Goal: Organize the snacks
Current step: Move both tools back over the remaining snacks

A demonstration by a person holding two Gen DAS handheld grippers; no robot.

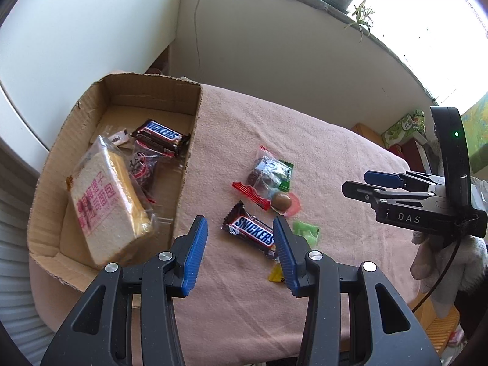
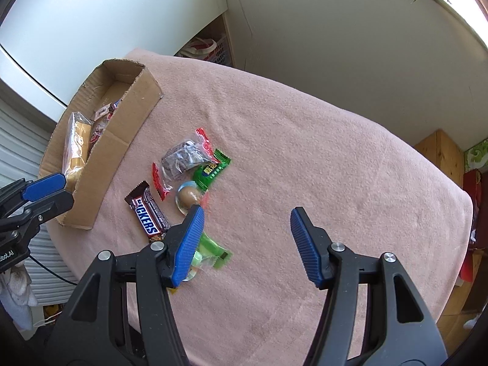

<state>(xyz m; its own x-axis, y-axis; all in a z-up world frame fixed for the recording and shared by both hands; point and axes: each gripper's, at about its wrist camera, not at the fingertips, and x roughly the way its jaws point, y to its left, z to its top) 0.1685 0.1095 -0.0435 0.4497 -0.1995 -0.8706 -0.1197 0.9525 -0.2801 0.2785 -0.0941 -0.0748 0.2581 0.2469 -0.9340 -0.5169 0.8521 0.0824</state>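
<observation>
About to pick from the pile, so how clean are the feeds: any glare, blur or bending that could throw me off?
Left wrist view: window blown out white, cardboard box edges bowed by the fisheye, Snickers bar on the cloth sharp. Right wrist view: glare only at the upper right corner, green wrapper slightly blurred beside the finger.

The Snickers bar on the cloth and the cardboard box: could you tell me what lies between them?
Only bare pink cloth lies between the Snickers bar and the cardboard box, clearest in the right wrist view.

box [image 1: 106,140]: left on table | loose snacks [image 1: 265,183]: right beside box
</observation>
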